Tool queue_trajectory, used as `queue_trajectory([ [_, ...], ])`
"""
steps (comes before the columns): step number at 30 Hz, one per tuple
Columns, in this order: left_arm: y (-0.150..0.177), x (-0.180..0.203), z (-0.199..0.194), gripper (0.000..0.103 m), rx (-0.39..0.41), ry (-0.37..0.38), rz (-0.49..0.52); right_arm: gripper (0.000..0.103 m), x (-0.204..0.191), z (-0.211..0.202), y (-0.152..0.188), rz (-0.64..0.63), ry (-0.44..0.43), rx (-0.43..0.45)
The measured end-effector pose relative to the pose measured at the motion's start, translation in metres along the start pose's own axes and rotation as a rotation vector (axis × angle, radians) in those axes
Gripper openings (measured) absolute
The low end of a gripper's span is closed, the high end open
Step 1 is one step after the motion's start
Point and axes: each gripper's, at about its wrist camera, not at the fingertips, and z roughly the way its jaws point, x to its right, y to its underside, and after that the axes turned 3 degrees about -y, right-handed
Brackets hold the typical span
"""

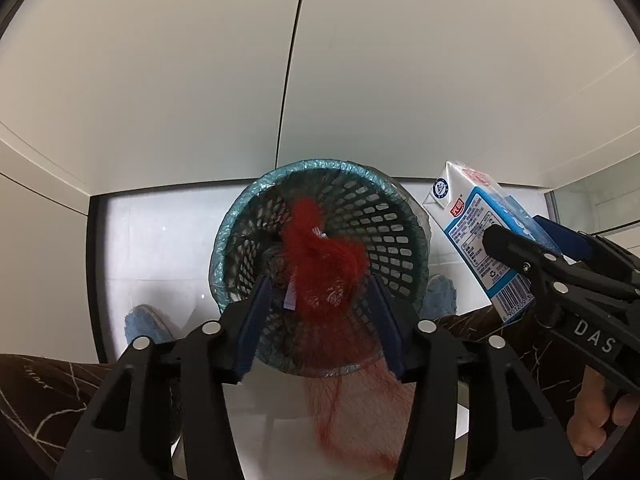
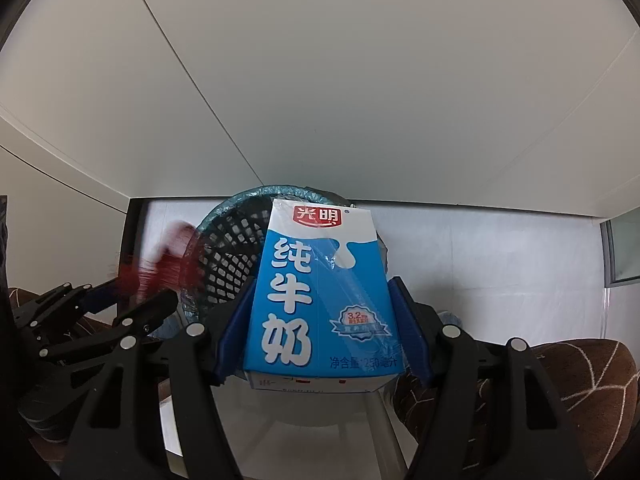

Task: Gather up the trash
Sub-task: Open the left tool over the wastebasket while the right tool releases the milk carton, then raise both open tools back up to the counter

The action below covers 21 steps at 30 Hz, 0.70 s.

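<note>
Red mesh netting hung blurred between the spread fingers of the left gripper, apparently released above the trash basket. The right gripper clamped a milk carton just beside that basket, likely next for dropping.

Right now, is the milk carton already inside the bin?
No, the right gripper holds the milk carton above the bin.

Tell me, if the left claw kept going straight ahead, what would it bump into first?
Probably the red net bag between its fingers, then the inside of the black basket lying open towards it. Depth is hard to judge.
</note>
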Motion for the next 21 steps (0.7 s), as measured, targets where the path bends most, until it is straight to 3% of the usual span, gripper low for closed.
queue_trajectory([
  [3,0.000,-0.001,-0.001,0.066,0.004,-0.004,-0.011,0.063,0.001,0.000,0.000,0.000,0.000,0.006],
  [12,-0.003,-0.016,-0.019,0.090,0.051,-0.052,-0.090,0.063,-0.006,0.000,0.000,-0.030,-0.021,0.000],
  [19,-0.006,-0.029,-0.047,0.093,0.098,-0.068,-0.122,0.065,-0.017,-0.007,-0.001,-0.082,-0.060,0.000],
  [21,-0.007,-0.030,-0.059,0.093,0.118,-0.081,-0.117,0.072,-0.020,-0.015,-0.001,-0.091,-0.062,0.009],
])
